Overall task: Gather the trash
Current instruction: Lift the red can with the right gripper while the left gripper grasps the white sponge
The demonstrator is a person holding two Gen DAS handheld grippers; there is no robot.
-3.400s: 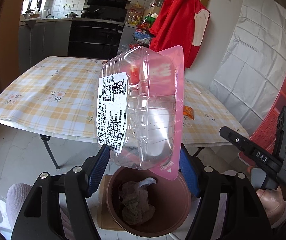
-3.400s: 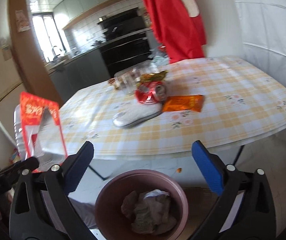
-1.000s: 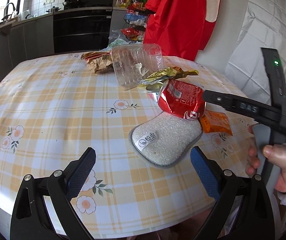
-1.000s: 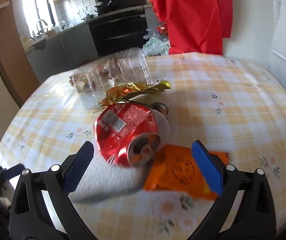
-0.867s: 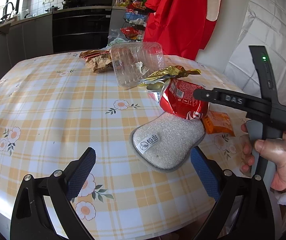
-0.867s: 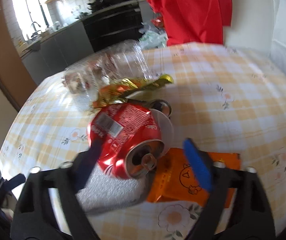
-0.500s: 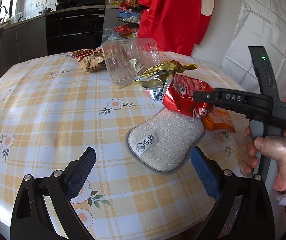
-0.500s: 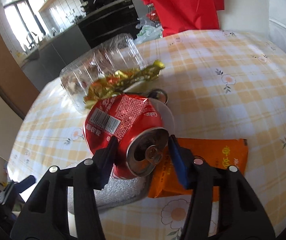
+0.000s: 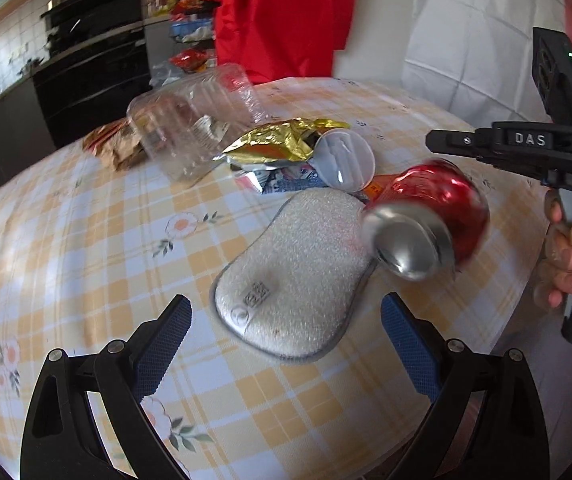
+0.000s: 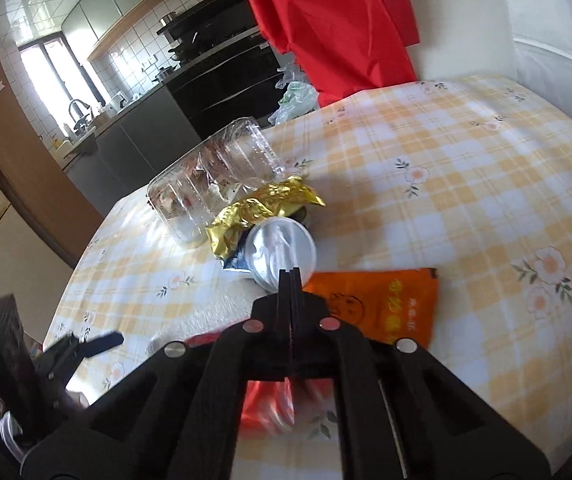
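Note:
A crushed red can shows blurred at the table's near right edge, its silver end turned to the left wrist camera. It sits directly under my right gripper, whose jaws are closing and meet with no gap. In the right wrist view the right gripper has nothing visible between its pads, and the can is a red blur beneath it. I cannot tell whether an edge is pinched. My left gripper stands open over a white scrub pad, not touching it.
Behind the pad lie a white lid, a gold wrapper, a clear plastic box and a brown wrapper. An orange packet lies flat to the right. The checked table drops off close in front. A hand holds the right gripper.
The right jaws went from wide open around the can's end to fully shut. The can turned and shifted toward the near edge. The left gripper moved in closer over the pad.

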